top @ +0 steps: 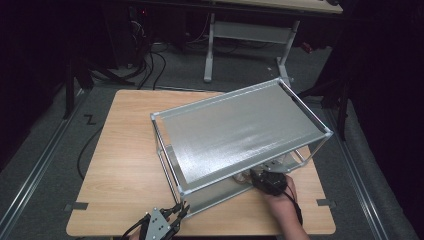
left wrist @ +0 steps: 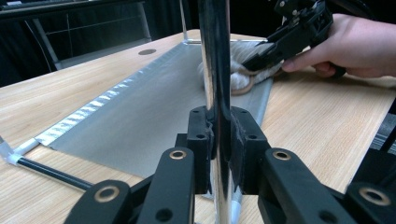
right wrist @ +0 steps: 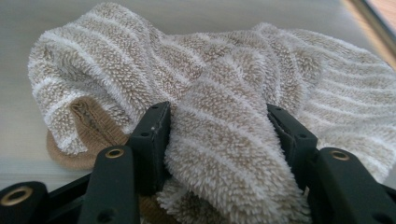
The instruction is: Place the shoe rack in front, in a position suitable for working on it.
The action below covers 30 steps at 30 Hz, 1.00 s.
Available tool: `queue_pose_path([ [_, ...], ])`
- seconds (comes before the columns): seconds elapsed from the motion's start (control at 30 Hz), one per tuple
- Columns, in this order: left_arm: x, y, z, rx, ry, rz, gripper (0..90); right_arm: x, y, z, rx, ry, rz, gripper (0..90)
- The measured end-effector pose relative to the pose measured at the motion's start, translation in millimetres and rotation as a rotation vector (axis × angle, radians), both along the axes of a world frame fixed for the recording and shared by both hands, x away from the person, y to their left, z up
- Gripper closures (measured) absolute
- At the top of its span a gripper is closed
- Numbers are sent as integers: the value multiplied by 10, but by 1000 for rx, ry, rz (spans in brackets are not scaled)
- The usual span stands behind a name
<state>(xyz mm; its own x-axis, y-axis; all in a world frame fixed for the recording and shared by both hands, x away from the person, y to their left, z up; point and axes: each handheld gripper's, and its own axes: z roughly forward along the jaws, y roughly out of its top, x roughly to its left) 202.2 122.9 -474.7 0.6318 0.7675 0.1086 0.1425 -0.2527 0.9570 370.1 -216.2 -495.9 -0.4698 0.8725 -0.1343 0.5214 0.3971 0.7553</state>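
- Standing on the wooden table (top: pixel 125 150), the two-tier metal rack (top: pixel 240 132) is the biggest thing before me; its upper shelf is a bare grey sheet and its lower shelf (left wrist: pixel 140 112) runs away from my left jaws.
- Rising straight up between my left jaws is the rack's chrome corner post (left wrist: pixel 215 70); my left gripper (left wrist: pixel 219 140) is clamped on it, one pad on either side.
- Bunched on the lower shelf lies a striped beige towel (right wrist: pixel 187 93), just ahead of and between my right jaws, with a brown hem showing at their left.
- My right gripper (right wrist: pixel 219 135) pinches a thick fold of that towel, the jaws kept apart by the cloth.
- Seen from my left jaws, my right hand (left wrist: pixel 355 46) is beyond the post, to its right.
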Motion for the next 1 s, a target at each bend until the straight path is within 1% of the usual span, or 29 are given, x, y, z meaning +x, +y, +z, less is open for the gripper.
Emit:
queue_pose_path([
  [0.07, 0, 0, -2, -1, -2, -1, 791, -32, 106, 1, 5, 4, 40, 454],
  [0.1, 1, 1, -4, -2, -2, -1, 791, -56, 158, 3, 5, 11, 45, 454],
  [0.13, 0, 1, -5, -3, -3, -1, 791, -73, 210, 1, 11, 5, 74, 454],
  [0.23, -3, -3, -8, -3, -7, 3, 790, -143, 360, 3, 13, 12, 114, 454],
  [0.37, -1, -3, -10, -4, -8, 1, 790, -226, 544, 0, 12, 9, 180, 453],
  [0.4, -1, -3, -10, -5, -8, 2, 790, -239, 576, -4, 7, 1, 193, 453],
  [0.43, -1, -3, -10, -5, -8, 2, 790, -271, 628, -3, 19, 11, 204, 452],
  [0.47, -1, -3, -9, -5, -7, 1, 790, -292, 674, -6, 15, 4, 222, 452],
  [0.53, 0, -3, -9, -5, -8, 1, 790, -344, 763, -6, 7, 5, 250, 452],
  [0.57, 0, -3, -9, -5, -8, 2, 789, -375, 813, -9, 16, 8, 257, 451],
  [0.63, -1, -5, -9, -5, -8, 3, 790, -422, 897, -13, 5, -6, 288, 451],
  [0.67, -2, -5, -9, -5, -8, 4, 790, -444, 928, -10, -12, -8, 310, 451],
  [0.7, -2, -6, -9, -6, -8, 4, 789, -477, 983, -14, 7, -6, 318, 451],
  [0.73, -2, -7, -10, -6, -9, 5, 790, -500, 1019, -14, 4, -8, 334, 451],
  [0.8, -2, -7, -9, -6, -9, 5, 790, -554, 1095, -16, 8, -12, 348, 450],
  [0.87, -1, -8, -10, -6, -10, 5, 790, -620, 1163, -10, 17, 1, 355, 449],
  [0.9, 0, -8, -10, -6, -10, 5, 790, -658, 1193, -5, 21, 17, 342, 449],
  [0.93, 0, -9, -10, -6, -10, 6, 790, -685, 1218, -2, 27, 25, 351, 449],
  [1.0, -3, -12, -11, -7, -10, 8, 790, -732, 1264, 1, 37, 23, 370, 449],
])
